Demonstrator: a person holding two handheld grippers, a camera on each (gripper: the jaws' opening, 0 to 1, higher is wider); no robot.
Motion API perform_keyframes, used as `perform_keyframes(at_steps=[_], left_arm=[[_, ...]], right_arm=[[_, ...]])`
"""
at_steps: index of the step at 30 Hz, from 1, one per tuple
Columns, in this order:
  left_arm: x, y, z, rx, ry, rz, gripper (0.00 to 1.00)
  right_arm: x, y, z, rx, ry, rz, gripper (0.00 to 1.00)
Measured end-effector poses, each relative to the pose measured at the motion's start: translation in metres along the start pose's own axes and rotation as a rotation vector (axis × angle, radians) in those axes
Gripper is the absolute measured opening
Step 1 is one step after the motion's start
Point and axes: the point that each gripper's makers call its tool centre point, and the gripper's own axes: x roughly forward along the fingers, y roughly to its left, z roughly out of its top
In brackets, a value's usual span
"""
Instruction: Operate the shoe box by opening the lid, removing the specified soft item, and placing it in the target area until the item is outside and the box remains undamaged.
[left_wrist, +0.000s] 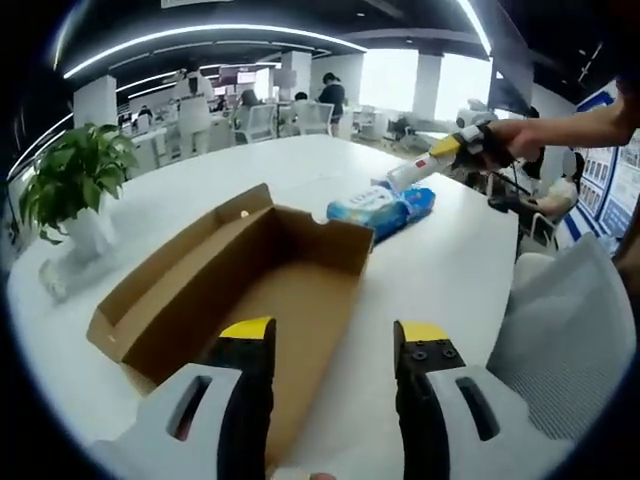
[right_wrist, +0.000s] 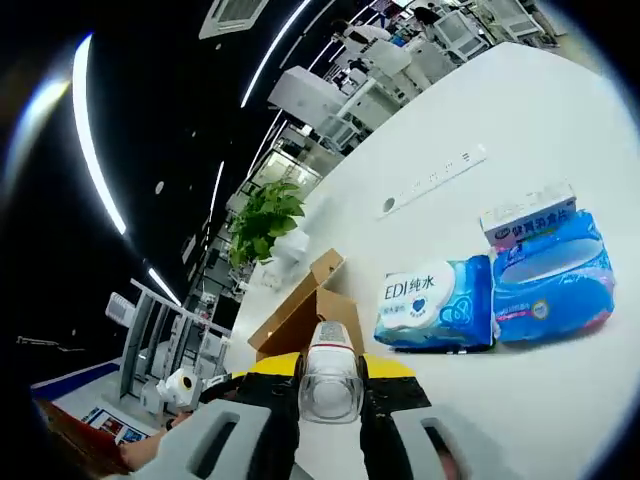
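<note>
Left hand-held gripper (left_wrist: 334, 345) hovers with jaws apart and nothing between them, just over the near end of the one open, empty cardboard shoe box (left_wrist: 240, 290) on the white surface (left_wrist: 440, 260). Right hand-held gripper (right_wrist: 331, 372) is clamped on a clear bottle (right_wrist: 329, 375) — in the left gripper view it hangs in a person's hand (left_wrist: 505, 140) just above the packs. Two blue soft wipe packs (right_wrist: 500, 290) lie side by side beyond the box, well ahead of the left jaws; the right gripper view adds a small carton (right_wrist: 527, 215) behind them. One potted plant (left_wrist: 70, 190) stands beside the box.
</note>
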Motion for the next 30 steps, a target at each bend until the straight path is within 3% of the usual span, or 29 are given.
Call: perform_keyframes(at_steps=[20, 30], left_arm=[[-0.014, 0.017, -0.006, -0.039, 0.007, 0.064, 0.46], [-0.015, 0.023, -0.004, -0.059, 0.0, 0.079, 0.46]], right_arm=[[0.014, -0.042, 0.077, -0.087, 0.045, -0.103, 0.17], [0.02, -0.055, 0.097, -0.148, 0.086, -0.167, 0.17]])
